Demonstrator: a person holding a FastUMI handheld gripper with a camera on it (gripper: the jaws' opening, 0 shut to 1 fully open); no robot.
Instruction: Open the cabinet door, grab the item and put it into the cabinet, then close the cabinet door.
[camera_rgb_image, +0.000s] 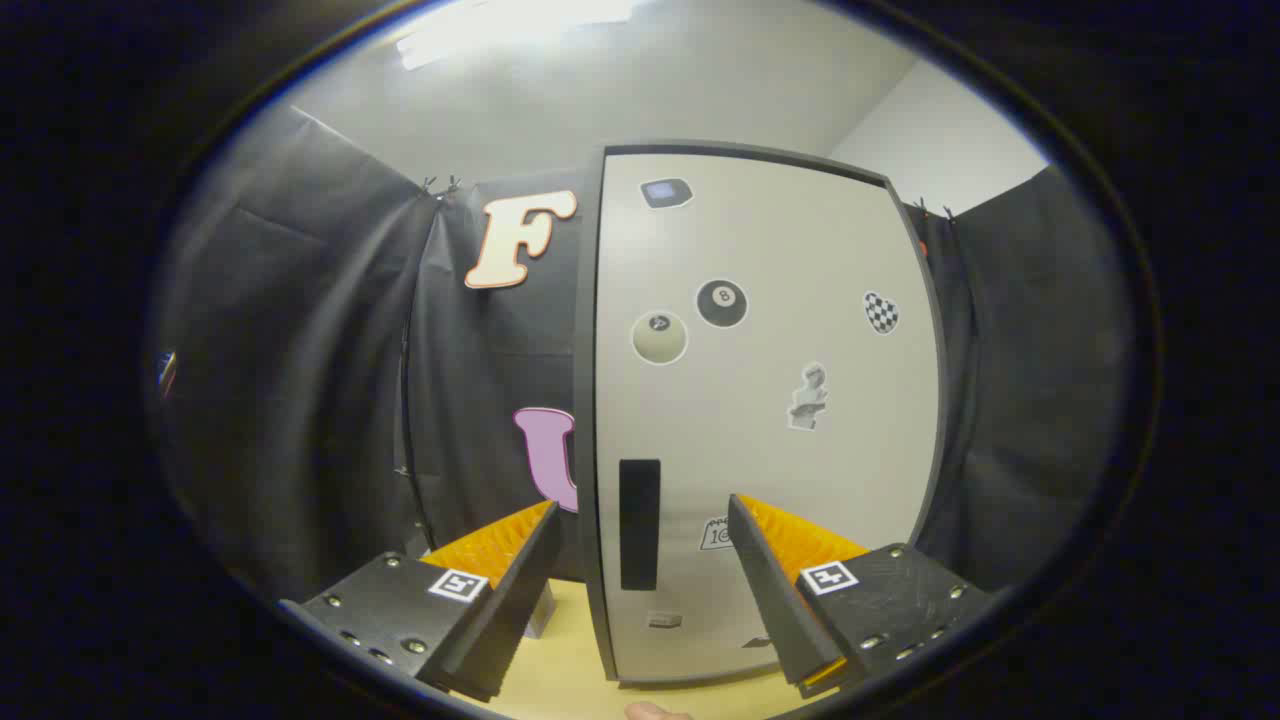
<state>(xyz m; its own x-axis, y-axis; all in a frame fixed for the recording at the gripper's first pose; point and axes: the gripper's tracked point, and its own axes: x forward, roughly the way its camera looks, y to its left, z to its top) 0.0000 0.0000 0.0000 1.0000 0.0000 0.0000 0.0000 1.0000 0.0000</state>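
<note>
A tall light-grey cabinet (770, 400) with a dark frame stands upright on the wooden table (560, 670), its door shut and covered with stickers. A dark vertical handle slot (639, 523) sits low on the door near its left edge, just ahead of and between my fingers. My gripper (640, 520) is open, with nothing between the fingers; the left finger (510, 580) reaches past the cabinet's left edge, the right finger (780, 580) is in front of the door. A small pale object (540, 612) shows partly behind the left finger, on the table beside the cabinet.
Black cloth walls close in on the left, behind and on the right of the cabinet. A fingertip (655, 711) shows at the table's near edge, below the cabinet.
</note>
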